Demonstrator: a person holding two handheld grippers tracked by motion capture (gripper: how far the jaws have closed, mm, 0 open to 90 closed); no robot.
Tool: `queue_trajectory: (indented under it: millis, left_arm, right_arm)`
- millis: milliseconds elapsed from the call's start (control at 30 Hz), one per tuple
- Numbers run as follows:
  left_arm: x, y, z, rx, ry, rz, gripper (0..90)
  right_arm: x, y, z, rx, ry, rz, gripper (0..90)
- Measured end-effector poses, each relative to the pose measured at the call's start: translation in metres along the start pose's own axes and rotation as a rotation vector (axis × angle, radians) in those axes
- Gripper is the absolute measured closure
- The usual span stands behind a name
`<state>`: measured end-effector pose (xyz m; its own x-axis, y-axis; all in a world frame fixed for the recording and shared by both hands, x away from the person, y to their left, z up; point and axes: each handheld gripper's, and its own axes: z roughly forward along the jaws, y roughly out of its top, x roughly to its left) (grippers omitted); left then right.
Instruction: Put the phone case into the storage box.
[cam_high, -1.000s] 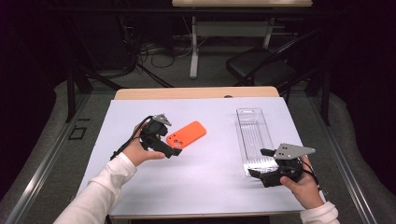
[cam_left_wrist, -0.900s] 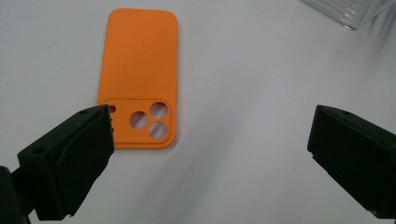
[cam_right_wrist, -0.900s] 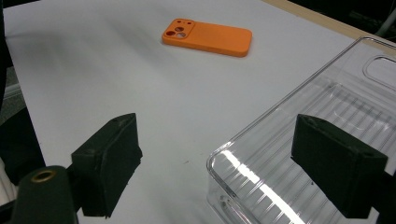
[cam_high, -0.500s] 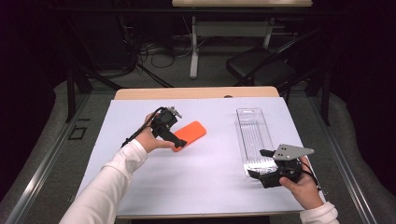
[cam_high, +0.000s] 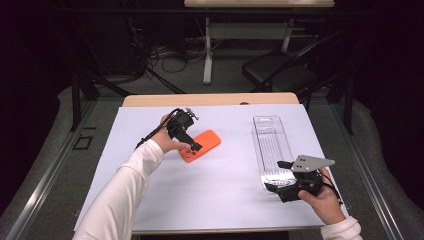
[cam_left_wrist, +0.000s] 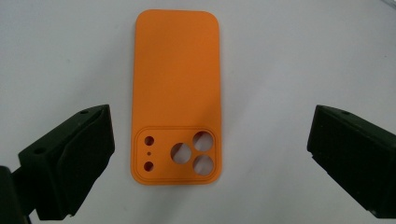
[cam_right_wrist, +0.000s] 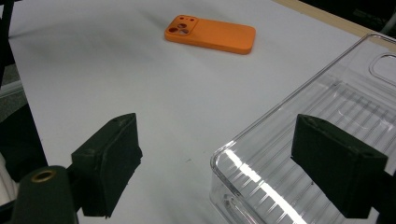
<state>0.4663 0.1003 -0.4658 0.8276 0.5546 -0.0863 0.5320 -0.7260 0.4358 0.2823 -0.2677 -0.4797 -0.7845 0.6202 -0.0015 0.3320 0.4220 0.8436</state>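
Observation:
An orange phone case (cam_high: 206, 142) lies flat on the white table, its back up and its camera cut-outs toward the person. My left gripper (cam_high: 194, 147) hovers over the case's camera end and is open. In the left gripper view the case (cam_left_wrist: 177, 70) lies between the wide-apart jaws of that gripper (cam_left_wrist: 210, 126), touching neither. A clear plastic tray (cam_high: 272, 145) lies lengthwise at the right. My right gripper (cam_high: 274, 176) is open at the tray's near end. In the right gripper view the tray's near corner (cam_right_wrist: 261, 168) sits between the jaws of that gripper (cam_right_wrist: 217, 128), and the case (cam_right_wrist: 215, 33) lies farther off.
A white sheet (cam_high: 220, 200) covers the table, and a wooden strip (cam_high: 210, 99) shows along the far edge. Beyond the table stand a dark chair (cam_high: 280, 75) and cables on the floor. A white sleeve (cam_high: 120, 195) reaches in from the lower left.
My left gripper has moved right and forward, from beside the orange case to over its near end. The right gripper and the clear tray have stayed put.

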Motion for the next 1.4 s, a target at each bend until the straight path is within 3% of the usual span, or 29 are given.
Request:
queue_trajectory:
  millis: [233, 433, 567, 833, 1400]
  left_arm:
    - [0.013, 0.001, 0.009, 0.017, -0.008, -0.018, 2.4]
    - [0.019, 0.001, 0.022, 0.050, 0.003, -0.004, 2.6]
    - [0.020, 0.002, 0.031, 0.072, 0.002, 0.018, 6.7]
    - [0.020, 0.001, 0.045, 0.085, 0.004, 0.020, 6.8]
    - [0.022, -0.003, 0.060, 0.095, 0.021, -0.006, 8.3]
  right_arm:
    - [0.000, 0.000, 0.001, -0.001, -0.001, 0.002, 14.4]
    - [0.000, -0.002, 0.002, 0.007, 0.001, 0.002, 14.4]
    - [0.000, -0.002, 0.003, 0.011, 0.002, -0.001, 14.4]
    - [0.001, -0.002, 0.002, 0.011, -0.001, 0.003, 14.4]
    - [0.001, -0.002, 0.004, 0.017, 0.005, -0.006, 14.4]
